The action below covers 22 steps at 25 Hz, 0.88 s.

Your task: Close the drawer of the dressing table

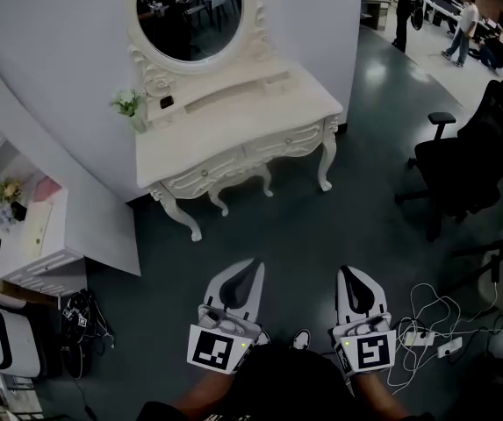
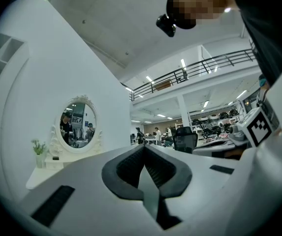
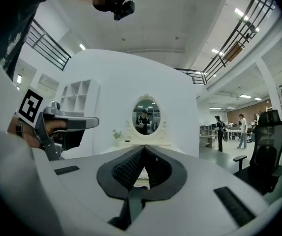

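Note:
The white dressing table (image 1: 233, 121) with its oval mirror (image 1: 190, 11) stands against the wall, well ahead of me across dark floor. Its two carved front drawers (image 1: 251, 156) are too far off to tell whether one stands out. Both grippers hang low in the head view, apart from the table and pointing level toward it. My left gripper (image 1: 249, 267) (image 2: 144, 148) has its jaws together on nothing. My right gripper (image 1: 346, 274) (image 3: 144, 149) is likewise shut and empty. The right gripper view has the mirror (image 3: 145, 114) straight ahead beyond the jaws.
A small potted plant (image 1: 128, 103) sits at the table's left end. A white shelf unit (image 1: 40, 235) and a black bag (image 1: 80, 318) are at the left. Black office chairs (image 1: 462, 160) stand at the right, and white cables (image 1: 427, 327) lie on the floor. People (image 1: 405, 7) walk far behind.

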Tool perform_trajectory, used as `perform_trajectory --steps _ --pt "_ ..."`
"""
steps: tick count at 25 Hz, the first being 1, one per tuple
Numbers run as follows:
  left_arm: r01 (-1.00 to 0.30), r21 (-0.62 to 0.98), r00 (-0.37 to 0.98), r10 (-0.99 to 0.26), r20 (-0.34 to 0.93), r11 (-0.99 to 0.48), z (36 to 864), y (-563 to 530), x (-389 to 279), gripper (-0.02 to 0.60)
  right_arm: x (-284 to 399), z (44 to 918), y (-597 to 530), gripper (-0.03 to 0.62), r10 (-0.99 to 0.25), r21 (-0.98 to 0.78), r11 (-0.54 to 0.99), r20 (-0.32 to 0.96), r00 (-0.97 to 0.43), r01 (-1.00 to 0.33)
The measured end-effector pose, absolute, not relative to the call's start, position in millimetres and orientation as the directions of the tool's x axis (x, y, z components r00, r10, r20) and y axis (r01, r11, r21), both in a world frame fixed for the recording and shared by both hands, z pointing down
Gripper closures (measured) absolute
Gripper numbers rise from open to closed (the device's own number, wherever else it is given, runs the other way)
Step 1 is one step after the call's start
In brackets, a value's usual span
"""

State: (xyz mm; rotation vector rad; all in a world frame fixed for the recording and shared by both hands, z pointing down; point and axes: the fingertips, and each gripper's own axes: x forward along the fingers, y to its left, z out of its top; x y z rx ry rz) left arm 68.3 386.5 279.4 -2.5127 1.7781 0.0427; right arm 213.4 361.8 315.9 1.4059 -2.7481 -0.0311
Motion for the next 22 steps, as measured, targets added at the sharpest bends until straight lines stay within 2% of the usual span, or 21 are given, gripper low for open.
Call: perform_trajectory --steps 5,22 --pt "-0.95 -0.03 0.311 -0.949 -0.043 -0.31 283 392 82 0.578 226 320 361 0.595 -0.805 0.045 0.593 0.051 -0.591 -0.804" --pt "-0.964 -0.051 0.261 -0.964 -0.041 -0.259 290 377 62 0.578 217 331 342 0.595 -0.789 0.065 0.615 0.042 -0.613 -0.786"
